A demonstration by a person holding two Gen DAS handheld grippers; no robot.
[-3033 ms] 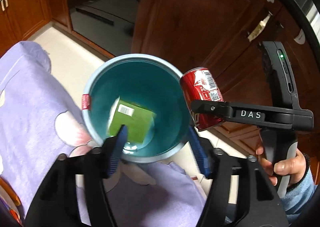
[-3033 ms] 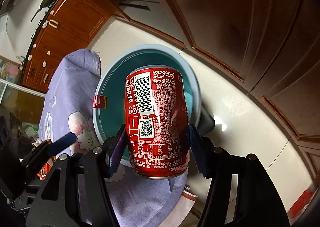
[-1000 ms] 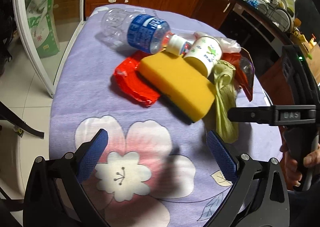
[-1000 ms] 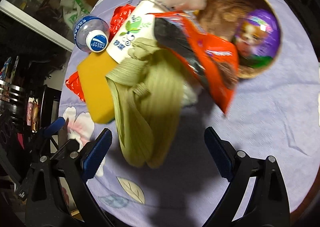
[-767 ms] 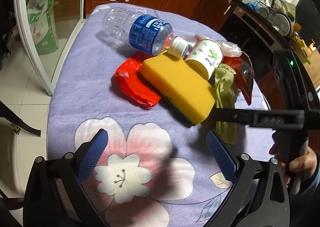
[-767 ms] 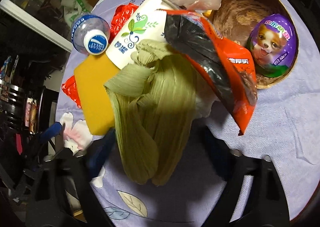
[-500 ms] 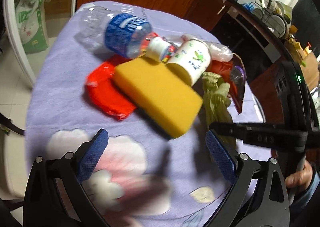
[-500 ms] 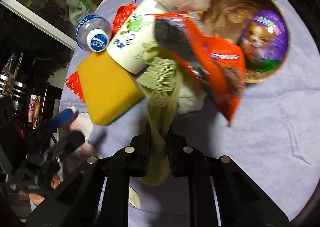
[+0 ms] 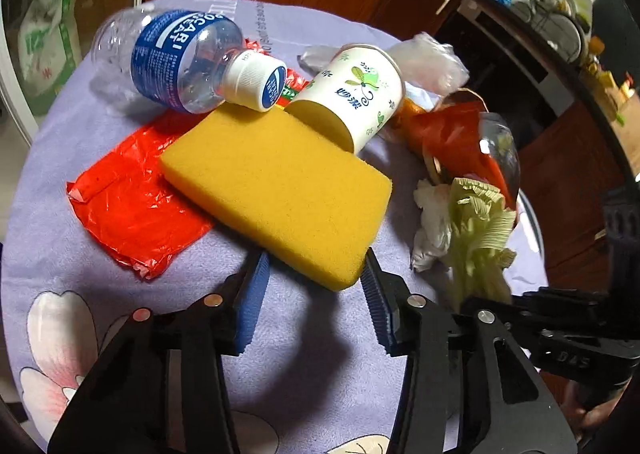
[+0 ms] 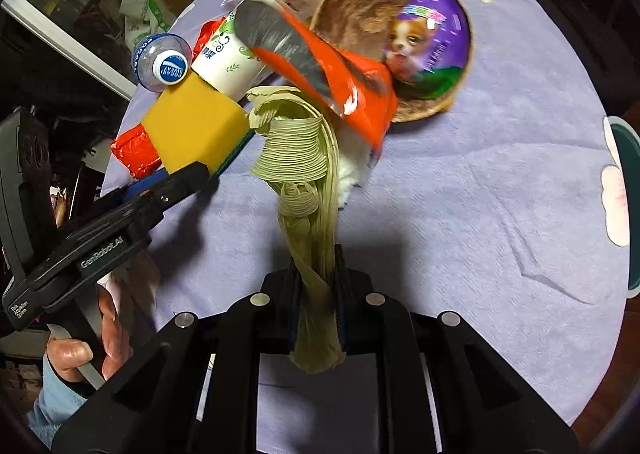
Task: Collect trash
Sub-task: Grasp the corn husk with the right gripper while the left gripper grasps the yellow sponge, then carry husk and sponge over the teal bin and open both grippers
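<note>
A pile of trash lies on a round table with a lilac cloth. My left gripper has its blue pads on either side of the near corner of a yellow sponge, narrowed around it. My right gripper is shut on a pale green corn husk and holds it up off the cloth; the husk also shows in the left wrist view. Behind lie a clear bottle with a blue label, a paper cup and a red plastic wrapper.
An orange snack bag, a brown bowl holding a purple egg-shaped toy, crumpled white tissue and clear plastic film sit at the back. The teal bin rim shows past the table's right edge.
The right gripper dropped the cola can, moved to the table and shut on the corn husk, lifting it. The left gripper moved forward and narrowed around the sponge's corner.
</note>
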